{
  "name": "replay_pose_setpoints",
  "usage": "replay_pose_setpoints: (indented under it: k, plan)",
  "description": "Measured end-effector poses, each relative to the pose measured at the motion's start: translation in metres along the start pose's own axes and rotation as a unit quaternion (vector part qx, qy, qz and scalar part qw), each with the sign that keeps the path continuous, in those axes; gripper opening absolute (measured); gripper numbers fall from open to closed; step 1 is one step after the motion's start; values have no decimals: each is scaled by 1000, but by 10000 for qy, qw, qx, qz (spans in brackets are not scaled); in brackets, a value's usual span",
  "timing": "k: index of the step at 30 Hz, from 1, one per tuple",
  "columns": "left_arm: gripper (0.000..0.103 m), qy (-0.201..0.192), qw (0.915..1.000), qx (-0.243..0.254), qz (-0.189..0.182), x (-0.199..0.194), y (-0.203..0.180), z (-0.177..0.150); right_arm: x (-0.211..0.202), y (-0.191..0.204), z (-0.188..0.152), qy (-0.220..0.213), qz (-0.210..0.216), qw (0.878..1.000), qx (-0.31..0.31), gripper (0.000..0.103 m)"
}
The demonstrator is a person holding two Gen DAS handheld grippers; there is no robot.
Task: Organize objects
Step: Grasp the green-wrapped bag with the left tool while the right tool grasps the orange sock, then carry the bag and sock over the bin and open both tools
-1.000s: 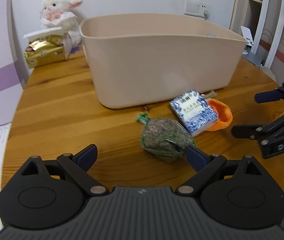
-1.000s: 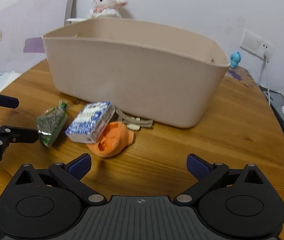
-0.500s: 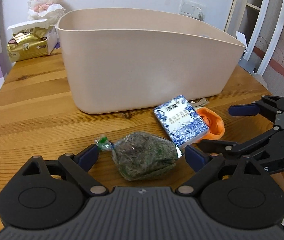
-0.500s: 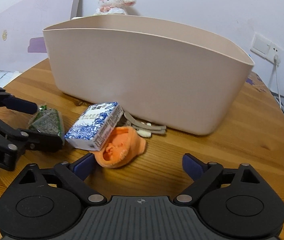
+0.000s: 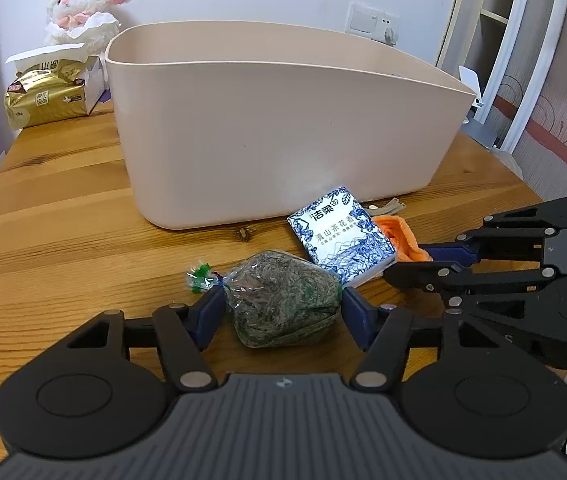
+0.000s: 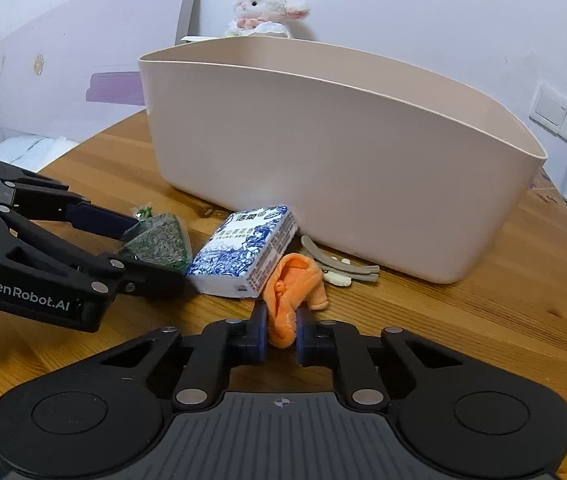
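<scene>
half a second before, both grippers were spread wide around their targets. now the right gripper (image 6: 280, 336) was clamped on the orange cloth (image 6: 295, 286), which was pinched thin between the pads and still lay on the bench (image 6: 463, 320) beside the blue box (image 6: 249, 254). the left gripper (image 5: 281, 312) was brought in around the green bag (image 5: 283, 300), its pads touching or almost touching both sides; a firm grip could not be told. the bag was still on the bench, in front of the bin (image 5: 283, 128). so two things were judged ready to be lifted into the bin. the box and a grey piece (image 6: 339, 266) were left untouched.
</scene>
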State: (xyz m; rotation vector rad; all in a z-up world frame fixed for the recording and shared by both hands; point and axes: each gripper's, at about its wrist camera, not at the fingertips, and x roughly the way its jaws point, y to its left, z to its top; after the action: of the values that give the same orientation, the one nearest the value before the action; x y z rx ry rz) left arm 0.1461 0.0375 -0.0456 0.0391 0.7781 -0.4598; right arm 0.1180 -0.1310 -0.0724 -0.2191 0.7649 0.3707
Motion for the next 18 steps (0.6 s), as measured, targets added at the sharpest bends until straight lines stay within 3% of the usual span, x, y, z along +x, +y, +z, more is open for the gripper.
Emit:
replay_pose_setpoints:
  k: [9,18]
  plan:
    - [64,-164,9998,71,22,-19,-8,1,-18,-16,-10,-53,-98,9997,212,11]
    - [64,-555,9978,320,180,-60,-22,10,-65,-36,-10,-501,-271,9976,397,11]
